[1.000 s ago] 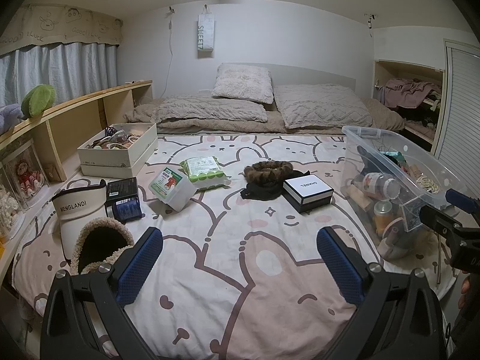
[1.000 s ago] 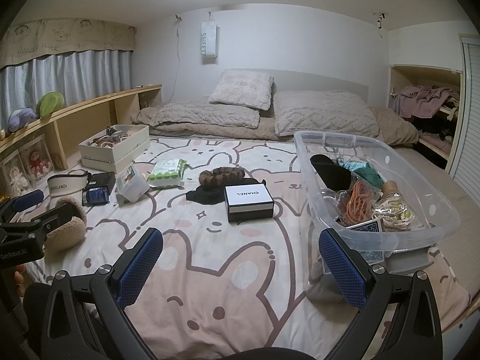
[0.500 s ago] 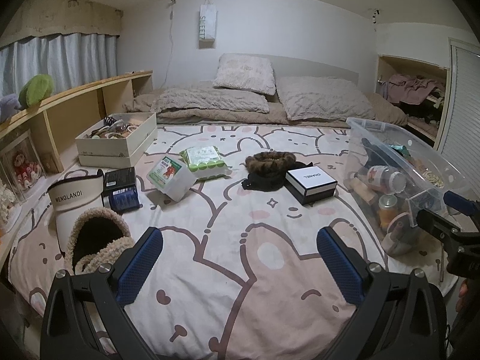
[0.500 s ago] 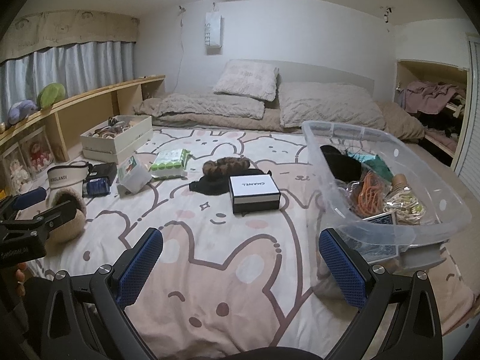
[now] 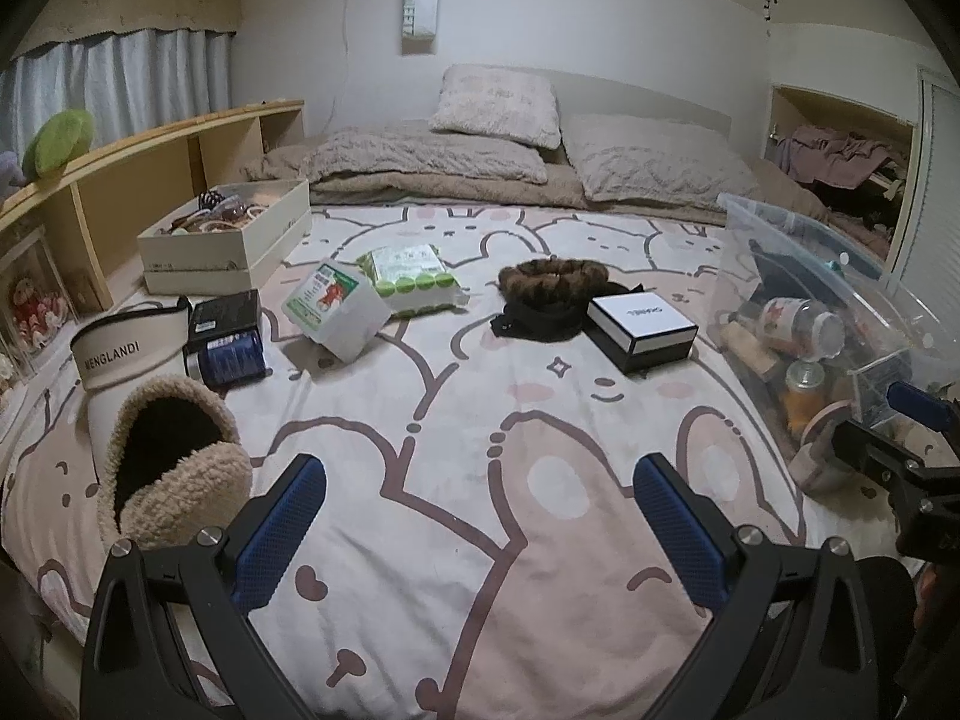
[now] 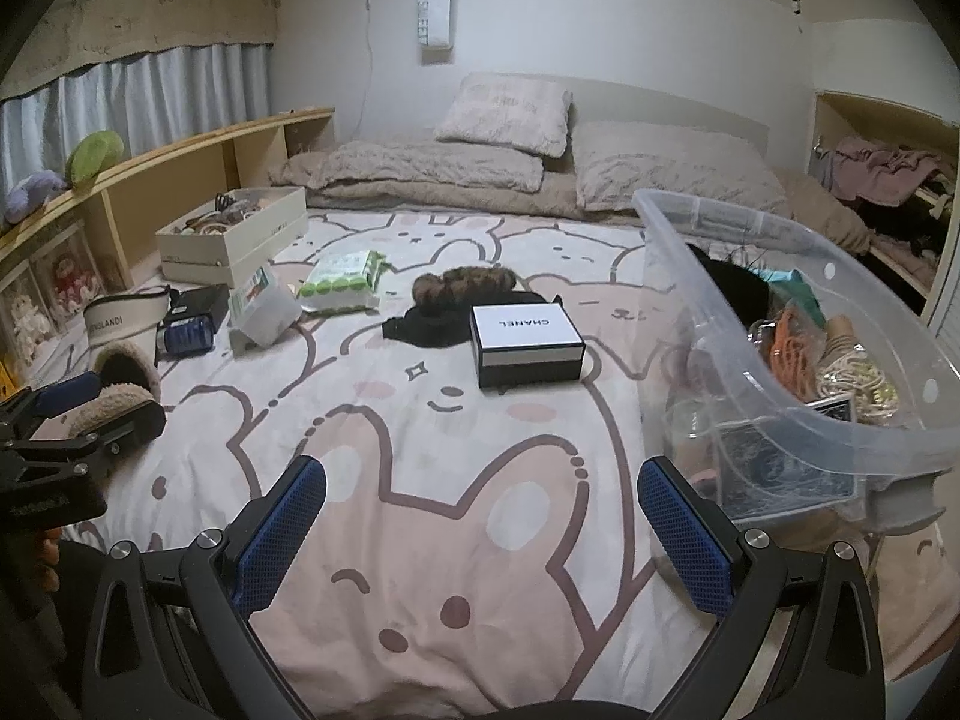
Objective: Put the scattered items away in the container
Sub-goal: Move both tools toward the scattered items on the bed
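A clear plastic bin stands on the bed's right side, holding several items. Scattered on the bunny-print bedspread are a white and black box, a furry brown item on black cloth, a green-white pack, a tilted white tub, a dark blue box, a cream visor and a fleece slipper. My left gripper is open above the near bedspread, nothing between its fingers. My right gripper is open beside the bin, also holding nothing.
A cream box filled with small accessories sits at the far left by a wooden shelf. Pillows and a folded blanket lie at the head. A nook with clothes is at the right. Bare bedspread lies between the grippers and the items.
Both wrist views have tilted down and moved slightly closer over the bed. Both grippers stay open and nothing on the bed has moved.
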Available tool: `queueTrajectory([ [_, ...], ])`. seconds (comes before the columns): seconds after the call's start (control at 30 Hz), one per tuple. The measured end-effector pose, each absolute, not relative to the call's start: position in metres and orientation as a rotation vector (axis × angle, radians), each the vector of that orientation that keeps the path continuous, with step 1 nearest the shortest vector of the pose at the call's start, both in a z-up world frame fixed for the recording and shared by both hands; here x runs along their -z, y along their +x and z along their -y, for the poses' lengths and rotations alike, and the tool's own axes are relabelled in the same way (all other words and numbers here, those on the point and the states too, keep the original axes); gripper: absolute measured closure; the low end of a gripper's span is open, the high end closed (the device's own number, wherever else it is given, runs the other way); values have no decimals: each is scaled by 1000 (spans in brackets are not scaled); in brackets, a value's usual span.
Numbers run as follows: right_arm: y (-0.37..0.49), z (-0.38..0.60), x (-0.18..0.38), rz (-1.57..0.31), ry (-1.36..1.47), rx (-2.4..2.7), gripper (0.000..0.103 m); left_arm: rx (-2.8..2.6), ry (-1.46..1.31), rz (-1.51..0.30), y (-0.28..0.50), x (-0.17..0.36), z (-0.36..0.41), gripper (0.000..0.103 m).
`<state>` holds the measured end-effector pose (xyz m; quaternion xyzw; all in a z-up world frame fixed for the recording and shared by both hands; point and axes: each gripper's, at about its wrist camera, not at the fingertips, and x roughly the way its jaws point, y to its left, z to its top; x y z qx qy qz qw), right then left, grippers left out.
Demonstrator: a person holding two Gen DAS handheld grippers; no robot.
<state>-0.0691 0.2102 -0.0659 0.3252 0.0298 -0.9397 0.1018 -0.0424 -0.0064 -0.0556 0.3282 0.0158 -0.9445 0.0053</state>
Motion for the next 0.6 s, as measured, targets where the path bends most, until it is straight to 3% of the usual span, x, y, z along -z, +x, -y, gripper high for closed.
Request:
queueTrajectory([
  [0.6, -116, -196, 85, -36, 1096, 2690, 0, 2886, 1095, -42, -97, 85, 18, 0],
])
